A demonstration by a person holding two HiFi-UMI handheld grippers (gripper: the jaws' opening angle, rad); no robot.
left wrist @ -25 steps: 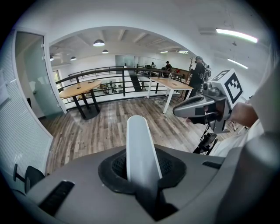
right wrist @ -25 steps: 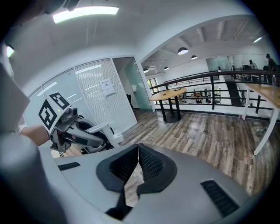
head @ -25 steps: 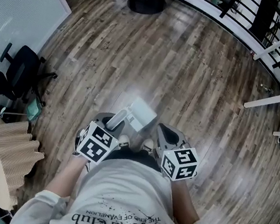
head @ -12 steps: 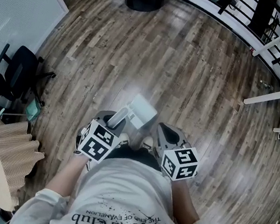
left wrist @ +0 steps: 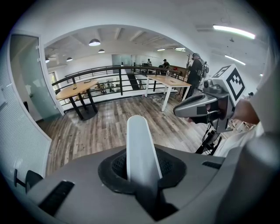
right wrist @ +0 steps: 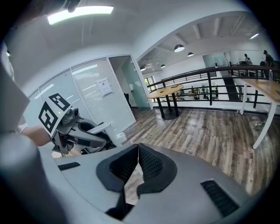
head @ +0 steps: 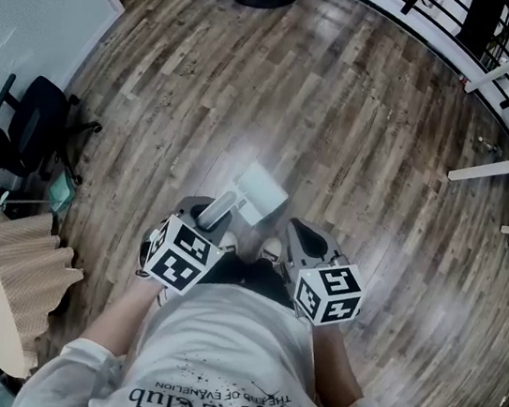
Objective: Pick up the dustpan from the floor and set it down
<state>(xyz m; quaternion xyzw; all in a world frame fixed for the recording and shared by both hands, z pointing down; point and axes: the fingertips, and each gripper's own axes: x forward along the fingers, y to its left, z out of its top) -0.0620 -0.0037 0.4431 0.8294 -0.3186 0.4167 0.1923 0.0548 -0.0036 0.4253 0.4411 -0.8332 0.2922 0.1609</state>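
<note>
The left gripper [left wrist: 141,173] is clamped narrow on the white handle [left wrist: 139,144] of the dustpan [head: 258,192], whose pan shows at the centre of the head view, above the floor [head: 359,138]. The right gripper [right wrist: 136,153] has its jaws meeting at the tips, with nothing between them. The shirt [head: 230,365] carries upside-down print that includes "Club".

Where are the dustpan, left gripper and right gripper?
dustpan [head: 262,192]: head view, on its scoop.
left gripper [left wrist: 141,166]: left gripper view, midway between its fingertips, which clamp the dustpan.
right gripper [right wrist: 138,151]: right gripper view, where its fingertips meet.
</note>
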